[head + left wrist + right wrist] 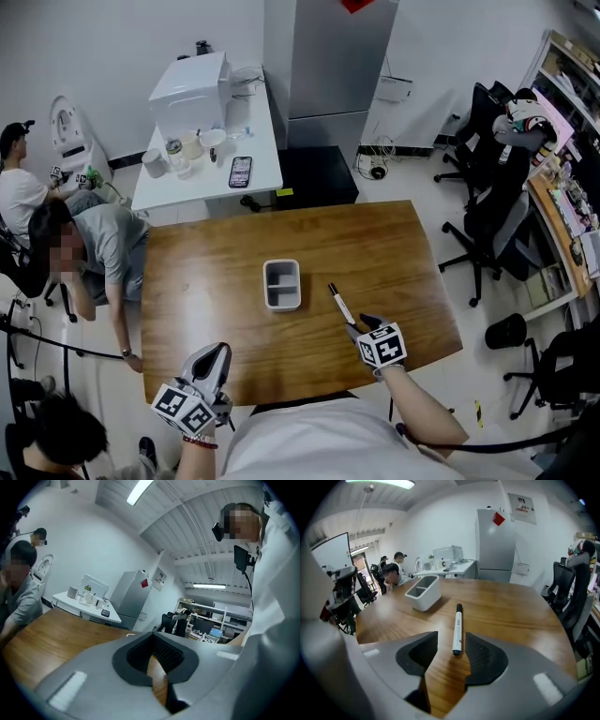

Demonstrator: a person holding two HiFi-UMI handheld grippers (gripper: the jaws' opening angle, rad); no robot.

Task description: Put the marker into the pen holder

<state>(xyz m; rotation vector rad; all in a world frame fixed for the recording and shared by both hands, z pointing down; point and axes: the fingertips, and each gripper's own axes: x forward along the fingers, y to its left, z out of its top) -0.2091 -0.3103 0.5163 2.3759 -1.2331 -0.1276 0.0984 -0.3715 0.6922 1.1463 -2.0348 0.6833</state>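
- On a brown wooden table, head view: a grey-white rectangular pen holder stands upright near the middle, with open wood on every side. A white marker with a black cap lies flat to its right, apart from it, cap end pointing away from the wearer. The right gripper sits at the marker's near end. The left gripper hangs by the table's near edge, well apart from both. A person in a grey shirt leans at the left edge, one hand on the rim. Black office chairs crowd the right side, and a white side table stands beyond the far edge.
- Left gripper view: the left gripper has its jaws drawn together, only a sliver of wood showing between the dark pads, and nothing held. The table runs open ahead and to the left.
- Right gripper view: the right gripper has its jaws spread wide. The marker's near end lies on the wood between the pads, ungripped. The pen holder stands ahead to the left, with open wood between it and the marker. The table stretches free to its right edge.
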